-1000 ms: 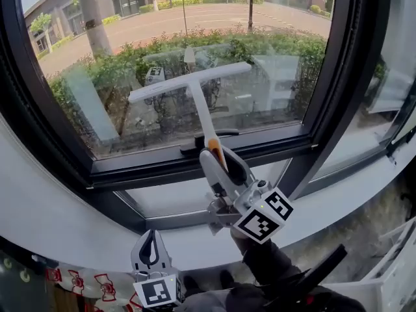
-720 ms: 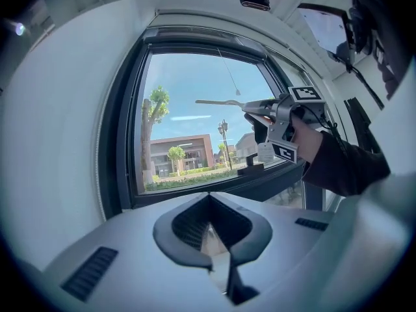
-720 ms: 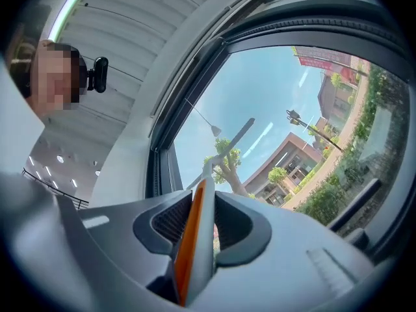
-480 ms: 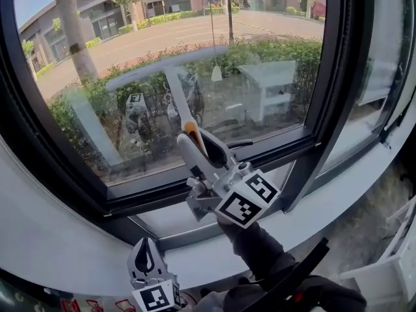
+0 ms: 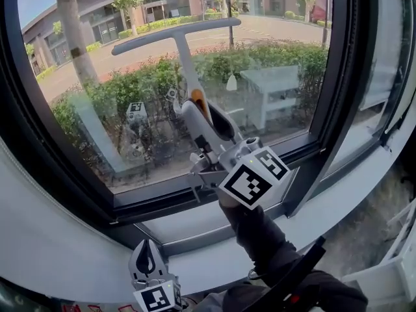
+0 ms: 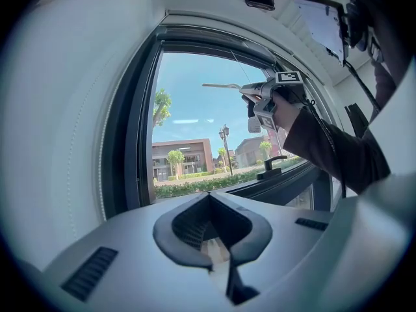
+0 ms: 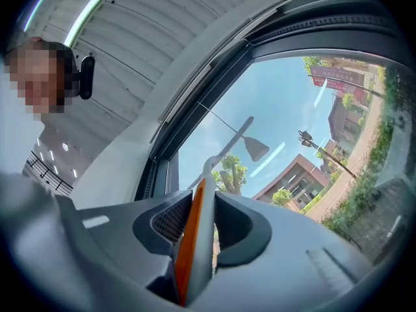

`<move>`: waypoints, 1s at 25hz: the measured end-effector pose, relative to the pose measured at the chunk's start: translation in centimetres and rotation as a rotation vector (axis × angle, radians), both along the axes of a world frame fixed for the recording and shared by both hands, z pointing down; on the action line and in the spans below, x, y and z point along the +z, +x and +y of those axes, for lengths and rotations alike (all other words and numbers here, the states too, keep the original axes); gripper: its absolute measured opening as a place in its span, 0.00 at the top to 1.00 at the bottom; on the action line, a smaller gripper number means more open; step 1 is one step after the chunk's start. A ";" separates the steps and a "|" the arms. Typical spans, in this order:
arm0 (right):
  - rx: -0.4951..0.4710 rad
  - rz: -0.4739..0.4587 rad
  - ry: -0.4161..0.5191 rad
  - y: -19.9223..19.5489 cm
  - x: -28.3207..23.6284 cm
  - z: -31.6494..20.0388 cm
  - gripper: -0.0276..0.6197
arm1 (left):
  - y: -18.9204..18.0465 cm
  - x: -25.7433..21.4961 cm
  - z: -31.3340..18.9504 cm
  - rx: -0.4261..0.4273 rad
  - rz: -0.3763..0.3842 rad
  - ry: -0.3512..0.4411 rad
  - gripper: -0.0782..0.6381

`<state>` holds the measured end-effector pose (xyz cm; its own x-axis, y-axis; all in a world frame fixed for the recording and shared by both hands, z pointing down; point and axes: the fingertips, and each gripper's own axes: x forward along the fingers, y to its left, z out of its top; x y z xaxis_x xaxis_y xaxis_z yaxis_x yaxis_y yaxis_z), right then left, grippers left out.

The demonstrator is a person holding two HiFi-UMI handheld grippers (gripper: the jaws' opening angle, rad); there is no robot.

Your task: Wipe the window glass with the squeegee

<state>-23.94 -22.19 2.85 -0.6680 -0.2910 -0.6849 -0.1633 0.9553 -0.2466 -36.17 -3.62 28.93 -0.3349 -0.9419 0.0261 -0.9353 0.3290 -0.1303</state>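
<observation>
Head view: the left claw (image 5: 147,255) sits low, below the window's bottom edge, pressed together on nothing. The squeegee (image 5: 184,57) has its blade near the top edge of the window glass (image 5: 273,38), and the right claw (image 5: 205,119) pinches its handle. Wiping seems under way, but no streaks show how much is done. No readable writing, only square markers (image 5: 252,177).
</observation>
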 end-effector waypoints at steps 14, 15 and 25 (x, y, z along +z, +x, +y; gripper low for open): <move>-0.002 -0.001 -0.009 -0.6 1.0 0.1 0.80 | -0.6 1.3 0.3 -0.014 0.002 0.021 0.89; -0.001 0.000 -0.010 -0.5 1.1 0.1 0.80 | -0.5 1.3 0.3 -0.015 0.003 0.021 0.89; -0.005 0.011 -0.024 -0.5 2.9 0.1 0.80 | -0.4 1.3 0.3 -0.043 0.011 0.041 0.89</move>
